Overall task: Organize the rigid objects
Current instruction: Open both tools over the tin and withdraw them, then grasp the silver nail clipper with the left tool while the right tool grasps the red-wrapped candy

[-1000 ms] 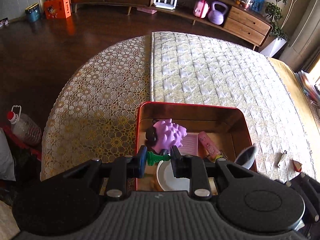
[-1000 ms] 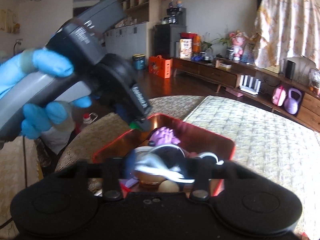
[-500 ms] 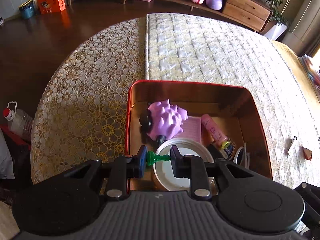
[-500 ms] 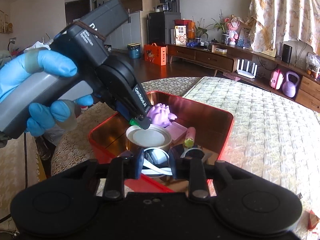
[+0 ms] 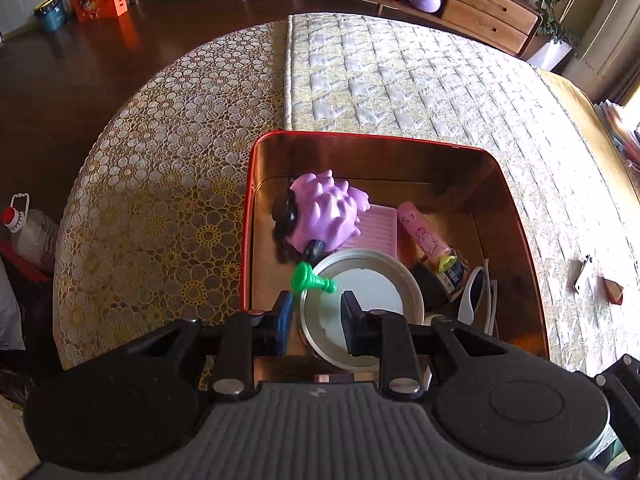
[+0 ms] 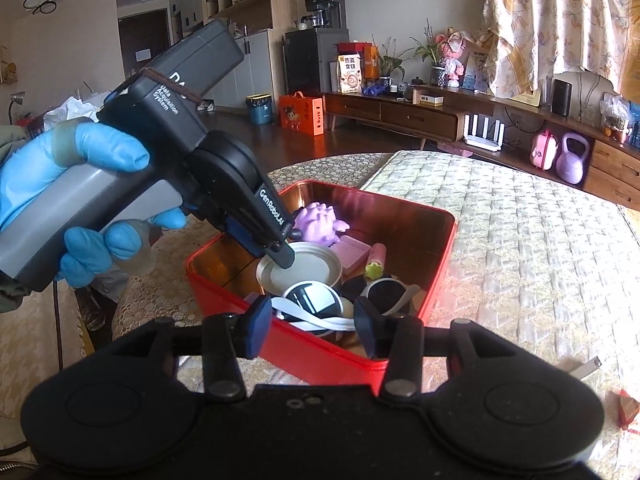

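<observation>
Right gripper (image 6: 310,326) first, nearest me: its jaws have just been opening and now stand apart, with the black-and-white round thing (image 6: 310,300) and its white band lying loose between the fingers, down inside the red tin (image 6: 440,264); a second ago they were clamped on it. Whether the left pad brushes the band I cannot tell.

Over to the left gripper (image 5: 316,314), held in a blue-gloved hand (image 6: 60,184): half a second ago the green pawn (image 5: 314,280) sat end to end between its fingers; now the pawn lies free just beyond the fingertips, tilted across the rim of the round lid (image 5: 368,296); the fingers are partly spread and pinch nothing, hovering over that lid.

Hard to read: what is under the lid (a jar, perhaps) is mostly covered; the right gripper's body cuts off the tin's near wall; from the right wrist view the pawn is hidden behind the left gripper.

Farther in the tin, the purple spiky toy (image 5: 324,212) leans on a pink ribbed block (image 5: 380,232), a pink tube (image 5: 420,232) beside it; beyond, the quilted cloth (image 5: 400,80).
</observation>
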